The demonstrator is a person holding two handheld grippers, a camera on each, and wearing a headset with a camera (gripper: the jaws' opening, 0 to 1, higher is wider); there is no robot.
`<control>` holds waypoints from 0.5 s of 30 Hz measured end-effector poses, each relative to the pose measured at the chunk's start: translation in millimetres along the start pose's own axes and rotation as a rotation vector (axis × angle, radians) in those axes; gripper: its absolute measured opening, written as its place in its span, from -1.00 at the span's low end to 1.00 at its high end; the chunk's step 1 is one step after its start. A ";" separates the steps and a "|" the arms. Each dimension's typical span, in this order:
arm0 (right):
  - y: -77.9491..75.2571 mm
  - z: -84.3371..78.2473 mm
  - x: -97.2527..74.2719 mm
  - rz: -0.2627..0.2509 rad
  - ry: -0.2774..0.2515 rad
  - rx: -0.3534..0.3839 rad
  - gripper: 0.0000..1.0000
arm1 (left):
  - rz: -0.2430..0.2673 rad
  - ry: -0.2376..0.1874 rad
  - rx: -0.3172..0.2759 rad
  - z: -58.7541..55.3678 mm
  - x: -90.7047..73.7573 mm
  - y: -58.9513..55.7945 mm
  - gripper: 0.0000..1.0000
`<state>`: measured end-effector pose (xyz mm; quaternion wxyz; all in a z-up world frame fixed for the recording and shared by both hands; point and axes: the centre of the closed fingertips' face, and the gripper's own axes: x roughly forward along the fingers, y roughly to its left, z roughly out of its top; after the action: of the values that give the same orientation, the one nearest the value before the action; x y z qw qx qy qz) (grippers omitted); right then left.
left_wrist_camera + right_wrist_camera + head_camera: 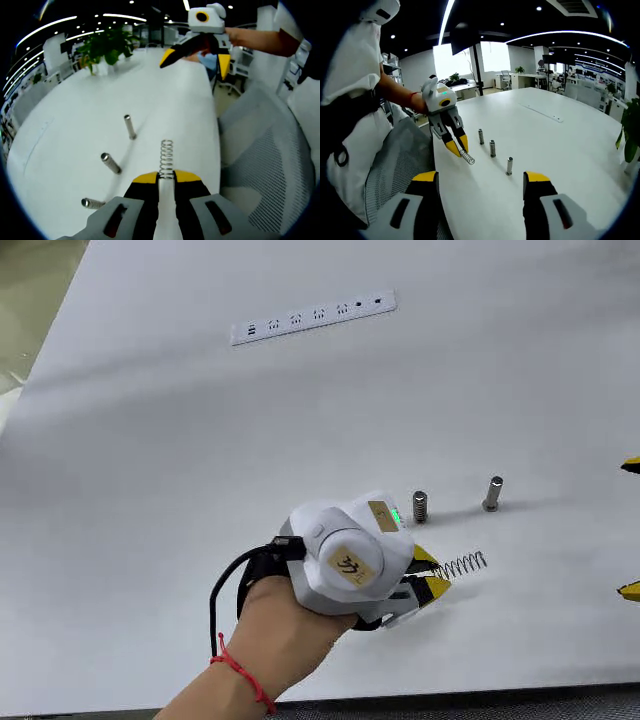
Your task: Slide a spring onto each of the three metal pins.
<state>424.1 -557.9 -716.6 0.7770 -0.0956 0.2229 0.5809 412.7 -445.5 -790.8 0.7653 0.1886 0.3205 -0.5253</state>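
My left gripper (432,581) hovers near the table's front edge, shut on one end of a loose spring (463,565), which sticks out ahead of its jaws (166,156). Three upright pins stand in a row. The bare pin (493,493) is the farthest (130,126). The middle pin (420,506) wears a spring, and so does the near pin (481,136). The held spring (467,156) points toward the row, apart from the bare pin (509,165). My right gripper (481,177) is open and holds nothing; its yellow tips show at the right edge (632,528).
A white power strip (312,316) lies at the far side of the white table (200,460). A mesh office chair (260,165) stands beyond the table's front edge. A potted plant (105,47) sits at the far end.
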 end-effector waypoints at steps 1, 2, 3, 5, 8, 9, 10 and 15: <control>1.1 3.7 1.0 0.005 -0.005 0.007 0.36 | 0.000 -0.013 -0.001 3.0 -2.0 -0.1 -0.79; 2.5 6.9 2.4 0.013 -0.008 0.017 0.33 | -0.001 -0.027 0.000 6.3 -3.9 -0.4 -0.79; 5.0 11.9 4.2 0.025 -0.015 0.022 0.30 | 0.002 -0.040 -0.005 10.4 -7.3 -0.3 -0.79; 7.5 20.5 8.0 0.040 -0.029 0.018 0.23 | 0.003 -0.074 -0.007 18.5 -12.2 -0.5 -0.79; 12.0 31.8 13.8 0.063 -0.043 0.020 0.12 | 0.002 -0.121 -0.010 29.7 -19.8 -2.0 -0.79; 14.1 35.2 15.3 0.071 -0.050 0.019 0.08 | 0.000 -0.137 -0.006 33.5 -22.2 -3.0 -0.79; 16.8 39.7 17.8 0.082 -0.053 0.021 0.03 | -0.004 -0.157 -0.007 37.8 -24.9 -4.5 -0.79; 23.6 54.7 28.9 0.122 -0.057 0.020 -0.21 | -0.022 -0.232 0.014 53.8 -39.0 -12.3 -0.79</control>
<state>421.2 -503.5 -679.0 0.7471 -0.0576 0.2121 0.6273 407.6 -457.1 -724.4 0.7900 0.1282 0.2282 -0.5544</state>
